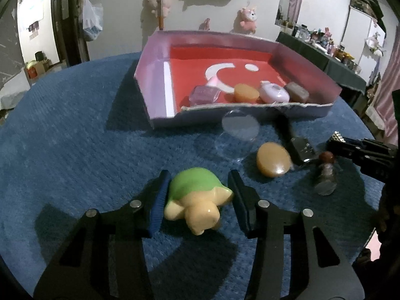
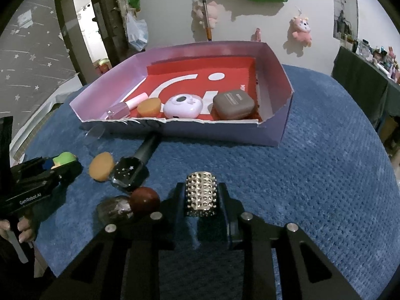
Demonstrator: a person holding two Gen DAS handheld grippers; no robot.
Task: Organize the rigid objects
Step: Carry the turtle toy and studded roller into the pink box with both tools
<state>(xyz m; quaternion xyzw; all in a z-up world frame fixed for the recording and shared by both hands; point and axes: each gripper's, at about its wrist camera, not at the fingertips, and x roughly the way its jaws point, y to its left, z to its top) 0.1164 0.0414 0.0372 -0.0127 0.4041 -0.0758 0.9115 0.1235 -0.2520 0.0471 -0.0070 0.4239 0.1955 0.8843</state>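
Note:
A green and cream toy turtle (image 1: 197, 197) lies on the blue cloth between the fingers of my left gripper (image 1: 198, 195). The left pad touches it; a small gap shows at the right pad. My right gripper (image 2: 201, 200) is shut on a silver studded block (image 2: 202, 193), which also shows in the left wrist view (image 1: 337, 137). The purple box (image 1: 160, 57) with a red floor holds a pink bottle (image 2: 125, 107), an orange disc (image 2: 149, 106), a lilac case (image 2: 183, 106) and a brown case (image 2: 233, 105).
On the cloth in front of the box lie a clear glass (image 1: 237, 135), an orange disc (image 1: 273, 160), a black bottle (image 2: 135, 167) and a small jar with a red ball stopper (image 2: 130, 203). The round table's edge curves close on both sides.

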